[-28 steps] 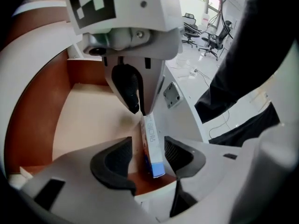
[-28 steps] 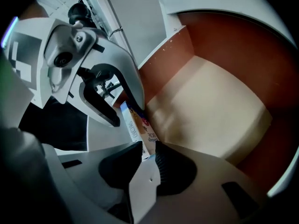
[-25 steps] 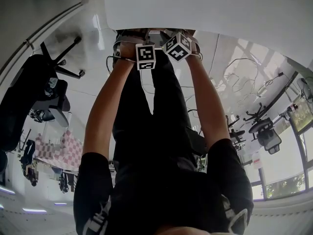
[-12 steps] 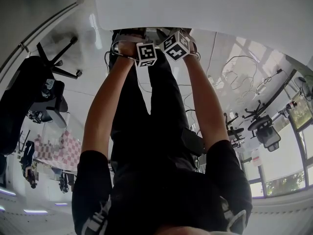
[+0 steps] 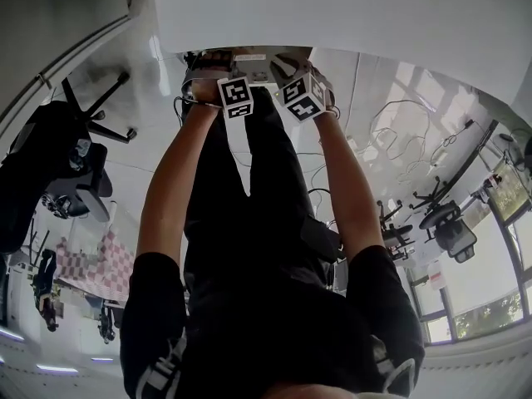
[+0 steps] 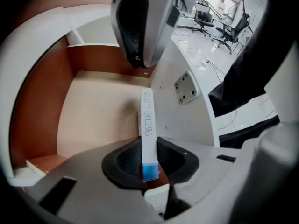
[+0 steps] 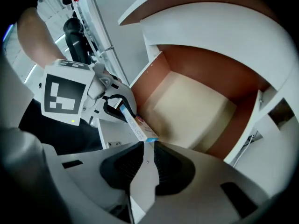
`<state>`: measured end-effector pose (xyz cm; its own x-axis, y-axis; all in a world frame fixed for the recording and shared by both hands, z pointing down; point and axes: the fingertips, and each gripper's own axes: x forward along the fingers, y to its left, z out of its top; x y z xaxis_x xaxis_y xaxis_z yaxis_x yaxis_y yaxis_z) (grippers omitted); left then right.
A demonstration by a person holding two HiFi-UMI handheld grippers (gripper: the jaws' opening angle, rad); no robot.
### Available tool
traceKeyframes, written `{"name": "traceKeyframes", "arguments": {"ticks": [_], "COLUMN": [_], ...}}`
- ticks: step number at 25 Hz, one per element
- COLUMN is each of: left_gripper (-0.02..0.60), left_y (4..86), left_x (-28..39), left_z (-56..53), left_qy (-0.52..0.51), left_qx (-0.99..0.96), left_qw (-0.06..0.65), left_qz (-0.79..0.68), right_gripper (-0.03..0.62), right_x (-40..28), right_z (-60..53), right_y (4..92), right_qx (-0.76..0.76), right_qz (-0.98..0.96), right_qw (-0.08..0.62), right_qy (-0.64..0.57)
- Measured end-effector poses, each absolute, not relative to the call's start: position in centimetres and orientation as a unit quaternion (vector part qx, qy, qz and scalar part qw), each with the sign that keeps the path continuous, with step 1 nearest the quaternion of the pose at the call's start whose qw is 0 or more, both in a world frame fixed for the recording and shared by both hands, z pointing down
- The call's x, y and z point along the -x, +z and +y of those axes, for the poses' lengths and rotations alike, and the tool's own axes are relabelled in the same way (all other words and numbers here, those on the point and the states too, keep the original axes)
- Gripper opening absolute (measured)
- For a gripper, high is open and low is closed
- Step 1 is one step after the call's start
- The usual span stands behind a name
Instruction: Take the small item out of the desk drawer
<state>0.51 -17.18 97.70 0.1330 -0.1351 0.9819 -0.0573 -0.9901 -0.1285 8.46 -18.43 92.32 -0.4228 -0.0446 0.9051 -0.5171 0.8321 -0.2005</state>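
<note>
Slim box (image 6: 147,139) sits clamped in left gripper (image 6: 145,113), long axis spanning its jaws, above open drawer (image 6: 42,106); right gripper (image 7: 142,167) alongside, apparently pinching drawer's front edge

Open office: black swivel chairs (image 5: 50,160), white desk (image 5: 349,11), loose cables (image 5: 397,144) on floor (image 5: 141,73), big windows (image 5: 478,316).

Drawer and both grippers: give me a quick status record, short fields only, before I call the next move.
drawer: open, brown walls, pale floor
item: slim white box with a blue end
left gripper: shut on the box's blue end, box clear of the drawer floor
right gripper: shut on the white drawer front
task state: item in grasp, not yet carried away from the drawer
</note>
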Motion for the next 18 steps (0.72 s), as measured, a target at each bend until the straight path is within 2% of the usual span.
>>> {"name": "traceKeyframes", "arguments": {"ticks": [6,10,16,18], "left_gripper": [0.091,0.091,0.089,0.089], "left_y": [91.5,86.3,79.2,76.6], "left_x": [0.1,0.1,0.6,1.0], "left_z": [-16.8,-14.4,-10.3,-9.8], "left_qy": [-0.655,-0.646,-0.571,-0.531], "left_qx": [0.750,0.751,0.759,0.768], "left_qw": [0.018,-0.017,-0.172,-0.197], "left_qz": [0.092,0.131,0.261,0.299], "right_gripper": [0.086,0.086,0.086,0.085], "right_x": [-10.0,-10.7,-12.3,-12.6], "right_z": [-17.4,-15.8,-14.2,-14.2], "right_y": [87.6,83.5,76.7,74.2], "right_qx": [-0.199,-0.193,-0.221,-0.237], "right_qz": [-0.814,-0.826,-0.844,-0.848], "right_qw": [0.490,0.480,0.425,0.401], "right_qy": [0.240,0.222,0.242,0.254]}}
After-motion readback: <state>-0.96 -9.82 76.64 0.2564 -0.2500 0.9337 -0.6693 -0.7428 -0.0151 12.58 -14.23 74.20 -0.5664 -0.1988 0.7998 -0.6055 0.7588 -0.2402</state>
